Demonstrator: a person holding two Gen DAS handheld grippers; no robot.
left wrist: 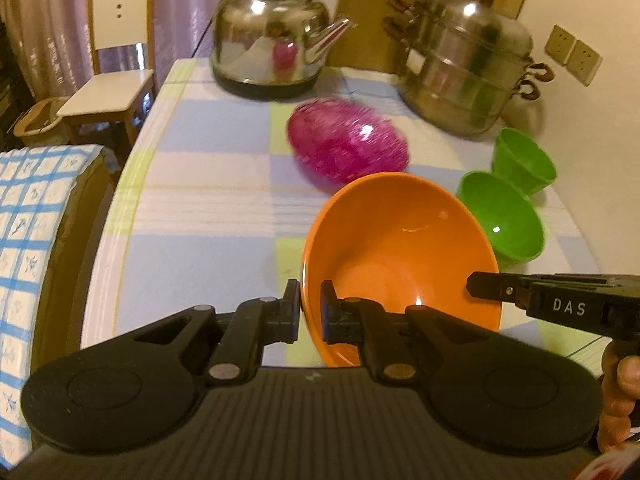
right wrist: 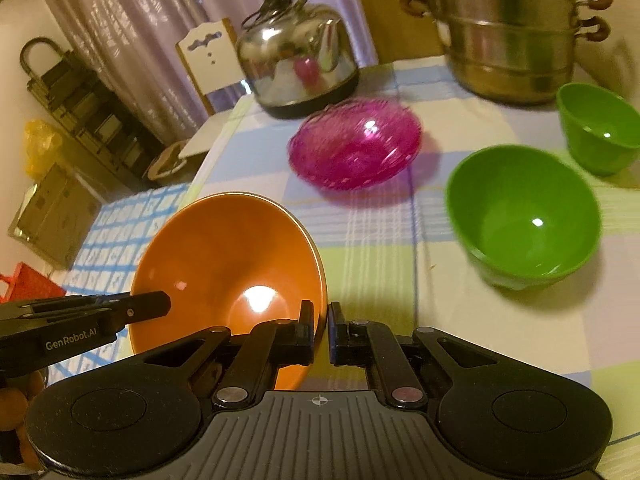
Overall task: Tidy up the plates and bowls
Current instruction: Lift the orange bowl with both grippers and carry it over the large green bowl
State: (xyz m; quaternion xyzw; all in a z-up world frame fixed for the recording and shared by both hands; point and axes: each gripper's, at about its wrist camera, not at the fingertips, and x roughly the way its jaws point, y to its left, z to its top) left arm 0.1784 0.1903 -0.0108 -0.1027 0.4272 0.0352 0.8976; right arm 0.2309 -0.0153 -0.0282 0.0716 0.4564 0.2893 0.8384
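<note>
I have the glossy orange plastic bowl (left wrist: 400, 256) pinched by its rim, left gripper (left wrist: 310, 312) and right gripper (right wrist: 320, 332) both clamped on it, apparently clear of the checked worktop (left wrist: 208, 216). The pink ribbed dish (right wrist: 356, 148) and two green bowls (right wrist: 524, 220) sit unstacked.

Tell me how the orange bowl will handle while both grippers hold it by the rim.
The orange bowl looks rigid, so it probably won't flex. Its glossy surface may slip in the left gripper and right gripper, which pinch only thin rim. It already hangs tilted, so it could swing.
</note>
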